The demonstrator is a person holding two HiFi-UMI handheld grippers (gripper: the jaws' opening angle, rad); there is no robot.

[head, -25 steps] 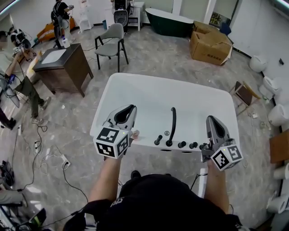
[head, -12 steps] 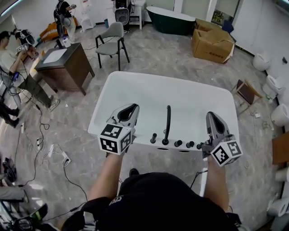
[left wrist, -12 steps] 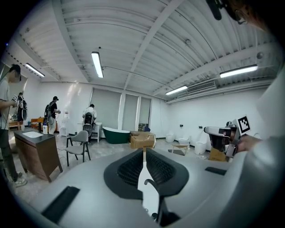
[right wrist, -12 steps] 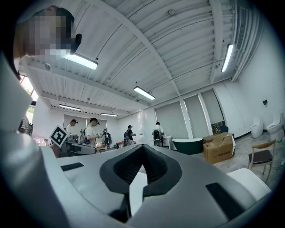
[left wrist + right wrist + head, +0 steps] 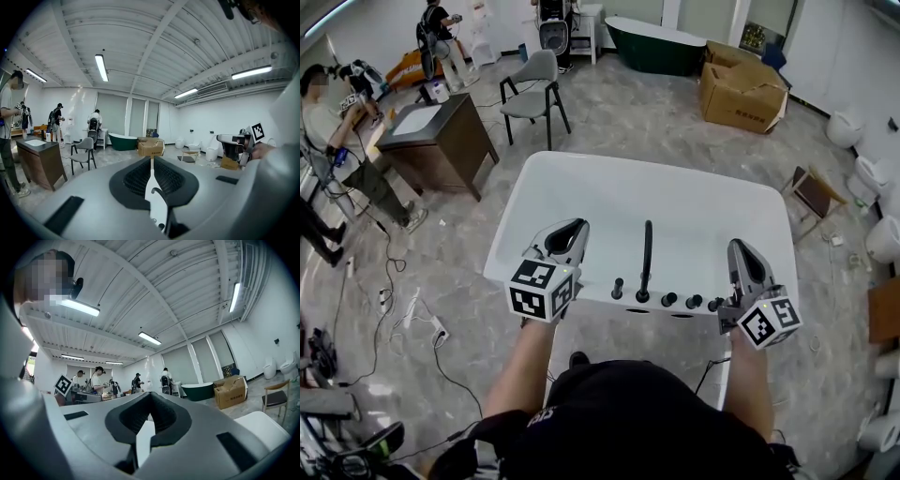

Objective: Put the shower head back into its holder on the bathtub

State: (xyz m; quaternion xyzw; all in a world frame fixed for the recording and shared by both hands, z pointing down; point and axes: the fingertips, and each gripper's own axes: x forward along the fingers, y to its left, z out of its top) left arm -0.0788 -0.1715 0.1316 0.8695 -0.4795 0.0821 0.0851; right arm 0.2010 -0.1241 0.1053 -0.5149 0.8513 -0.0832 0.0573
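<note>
Left gripper (image 5: pixel 574 225), head view: jaws pressed together, empty, over lower-left rim of bathtub (image 5: pixel 581 173). Right gripper (image 5: pixel 737 247) same, lower right, beside black knobs (image 5: pixel 680 301). Shower head unclear; pale shape (image 5: pixel 721 373) under rim maybe it.
Left gripper view: closed, nothing between.
Right gripper view: same.
Risk: closed jaws knock shower head, not grip it.

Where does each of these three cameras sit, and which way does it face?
Head view: on the person's head, steeply down at the white bathtub; forearms, left gripper, right gripper show.
Left gripper view: on that gripper, facing across the room; its shut jaws show.
Right gripper view: likewise, over its own shut jaws.
All three share the green bathtub and cardboard box.
</note>
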